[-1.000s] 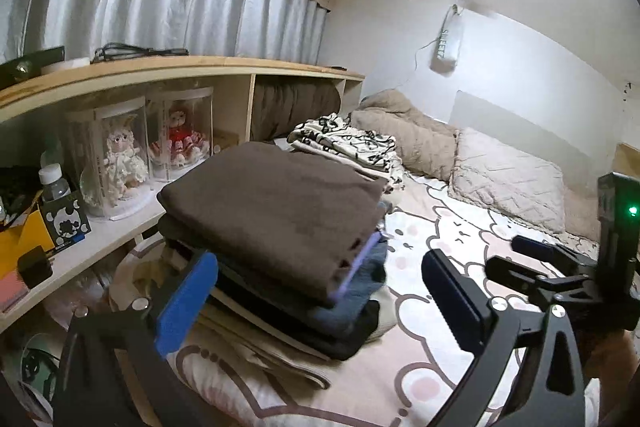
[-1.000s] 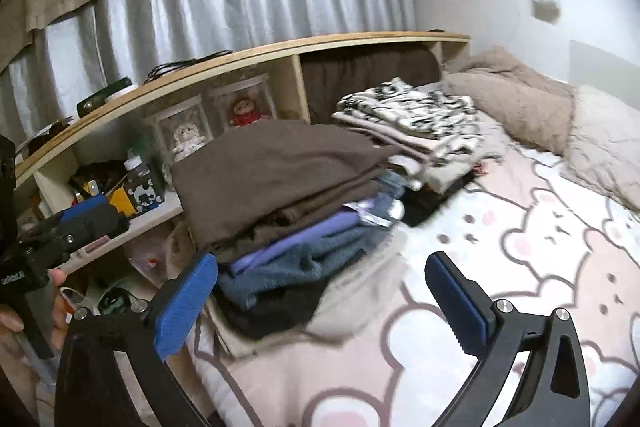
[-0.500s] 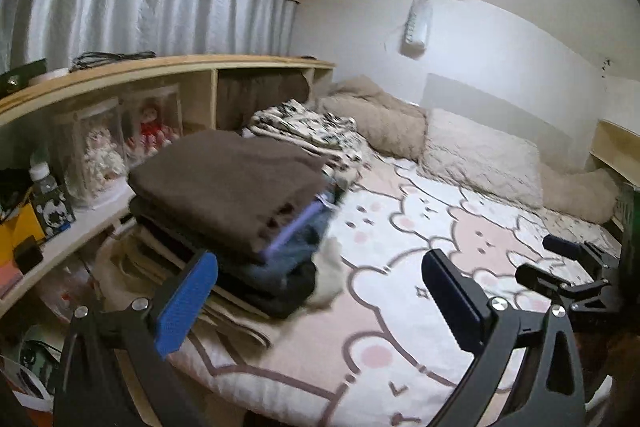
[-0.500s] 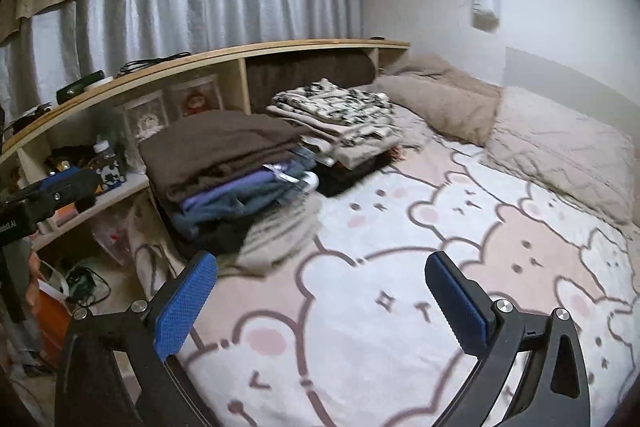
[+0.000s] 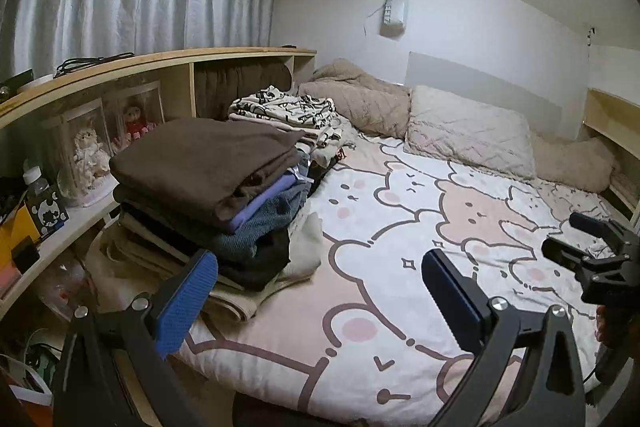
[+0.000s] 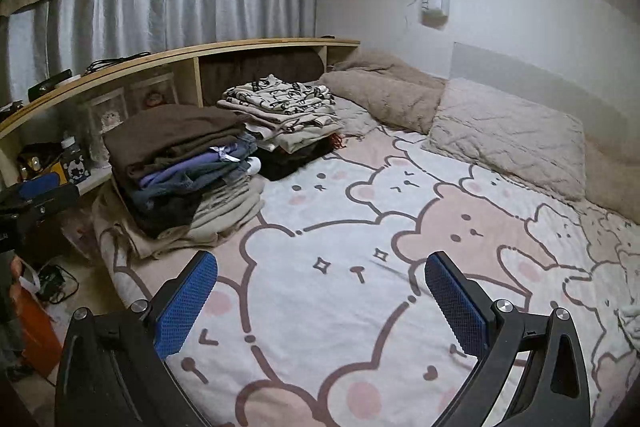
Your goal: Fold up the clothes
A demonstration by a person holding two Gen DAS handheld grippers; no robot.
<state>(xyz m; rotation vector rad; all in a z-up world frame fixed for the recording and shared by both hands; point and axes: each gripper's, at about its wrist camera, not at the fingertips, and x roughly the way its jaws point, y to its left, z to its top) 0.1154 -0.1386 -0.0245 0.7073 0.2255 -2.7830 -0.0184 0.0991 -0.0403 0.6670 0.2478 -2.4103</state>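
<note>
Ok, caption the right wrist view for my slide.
Open right tongs hover over the bear-print bedspread, folded clothes stacks behind.

Both wrist views low over bed (image 5: 400, 307), facing headboard; share folded stacks (image 6: 180, 155).

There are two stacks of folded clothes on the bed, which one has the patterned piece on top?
The farther stack, nearer the pillows: black-and-cream print on top. The nearer stack is topped plain brown.

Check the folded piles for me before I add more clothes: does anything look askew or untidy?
Yes. The near stack leans: the brown top layer overhangs the narrower layers beneath, and a pale garment spills out at its base. The patterned pile behind looks tidier.
</note>
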